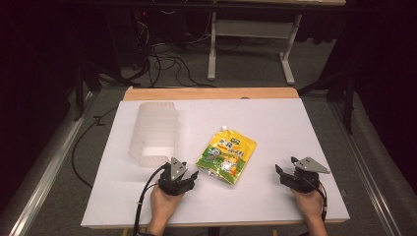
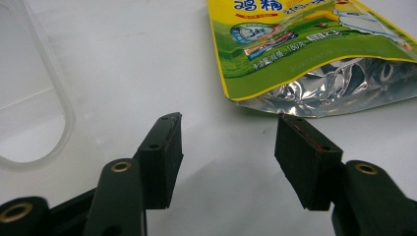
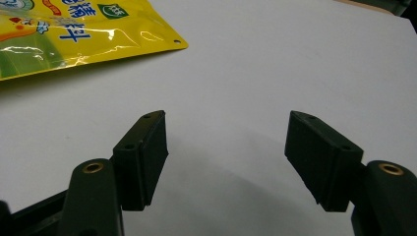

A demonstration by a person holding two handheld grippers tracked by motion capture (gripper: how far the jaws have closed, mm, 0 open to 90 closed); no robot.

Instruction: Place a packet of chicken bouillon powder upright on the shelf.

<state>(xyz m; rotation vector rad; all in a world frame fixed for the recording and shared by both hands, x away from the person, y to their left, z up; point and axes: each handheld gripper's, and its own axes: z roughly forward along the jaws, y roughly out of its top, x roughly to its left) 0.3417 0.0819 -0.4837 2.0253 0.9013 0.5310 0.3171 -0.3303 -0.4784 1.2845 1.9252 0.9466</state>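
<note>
The yellow-green pouch (image 1: 226, 161) is laid flat mid-tabletop (image 1: 275, 123). The left hand-held gripper (image 1: 189, 178) is held wide open and empty at its 7 o'clock; the right hand-held gripper (image 1: 281, 172), equally spread and empty, at its 4 o'clock.

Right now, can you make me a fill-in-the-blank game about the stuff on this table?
1. The yellow and green pouch lies between the two ____.
2. The see-through plastic container sits to the ____ of the pouch in the high view.
3. The left gripper has its jaws ____, with nothing between them.
4. The table top is ____ in colour.

Missing words: grippers; left; open; white
</note>
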